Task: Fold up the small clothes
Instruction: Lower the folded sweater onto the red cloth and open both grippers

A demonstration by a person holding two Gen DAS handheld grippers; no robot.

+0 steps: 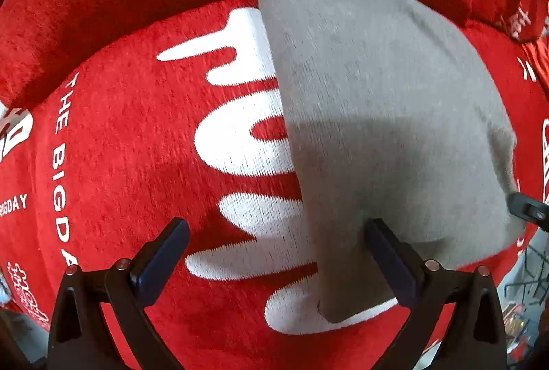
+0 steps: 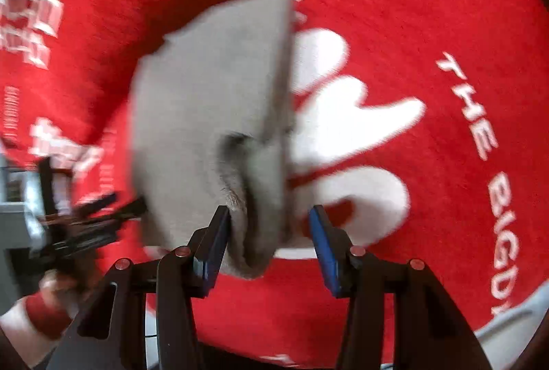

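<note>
Grey knit garment [image 2: 212, 116] lies folded on the red plush blanket [image 2: 411, 27], covering part of its large white lettering [image 2: 346, 116]. Right gripper [image 2: 267, 243] partly open; a bunched fold sits between its pads, touching the left one, clear of the right; not pinched. Left gripper [image 1: 278, 253] wide open, pointing down; grey edge lies between its fingers, ungripped. Right gripper's tip shows at the garment's far side in the left view. Blurred at the right view's left edge: left gripper, a hand [image 2: 58, 291] in a red cuff
</note>
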